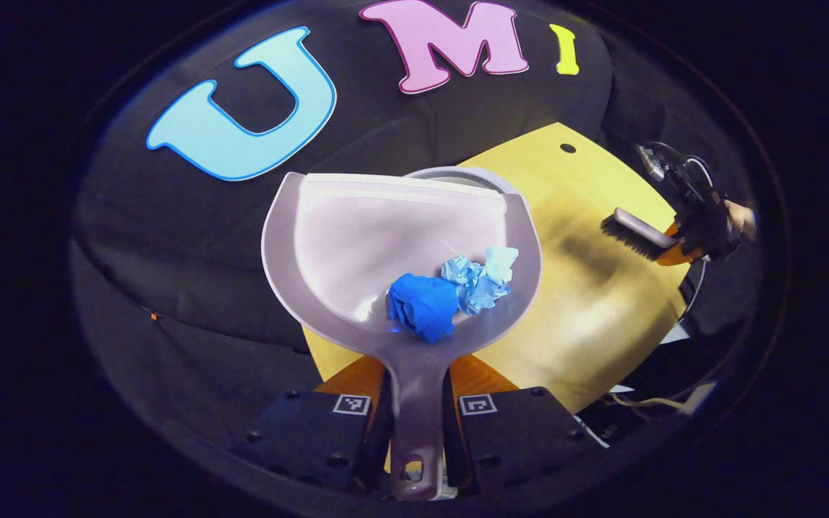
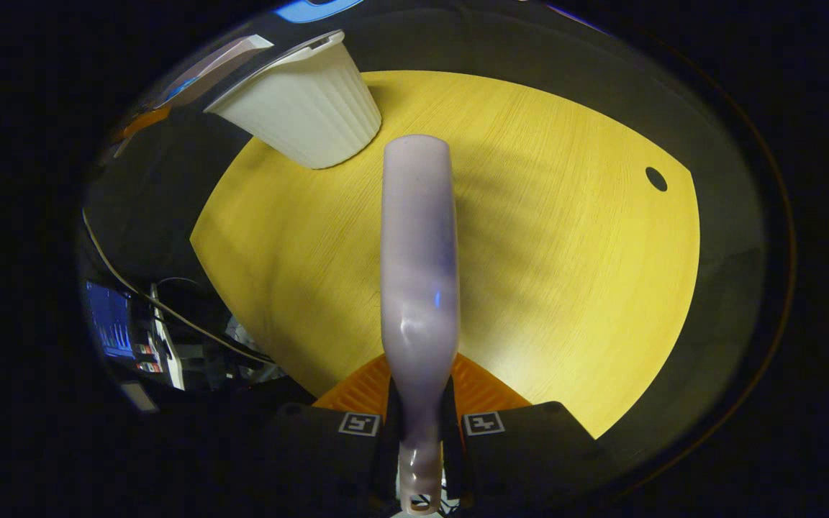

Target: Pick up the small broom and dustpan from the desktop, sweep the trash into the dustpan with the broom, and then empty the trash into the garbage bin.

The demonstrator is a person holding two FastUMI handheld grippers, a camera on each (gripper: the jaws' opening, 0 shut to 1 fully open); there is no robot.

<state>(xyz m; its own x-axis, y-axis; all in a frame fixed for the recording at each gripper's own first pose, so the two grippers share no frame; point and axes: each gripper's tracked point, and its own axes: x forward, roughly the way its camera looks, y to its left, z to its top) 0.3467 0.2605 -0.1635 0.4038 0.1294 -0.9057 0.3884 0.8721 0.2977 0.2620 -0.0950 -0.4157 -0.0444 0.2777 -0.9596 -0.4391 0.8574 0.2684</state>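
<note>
Pale lilac plastic dustpan (image 1: 386, 244) in the left gripper view, handle clamped between both fingers of the left gripper (image 1: 414, 424), raised over the edge of the yellow wooden desktop (image 1: 587, 288), with a crumpled dark blue paper ball (image 1: 423, 306) and a crumpled light blue paper wad (image 1: 483, 277) in its tray; farther right, the right gripper (image 1: 699, 230) above the desktop, gripping the small broom (image 1: 634, 236). In the right gripper view, lilac broom handle pinched between both fingers, extending forward over the desktop, white ribbed plastic garbage bin (image 2: 306, 108) at upper left.
</note>
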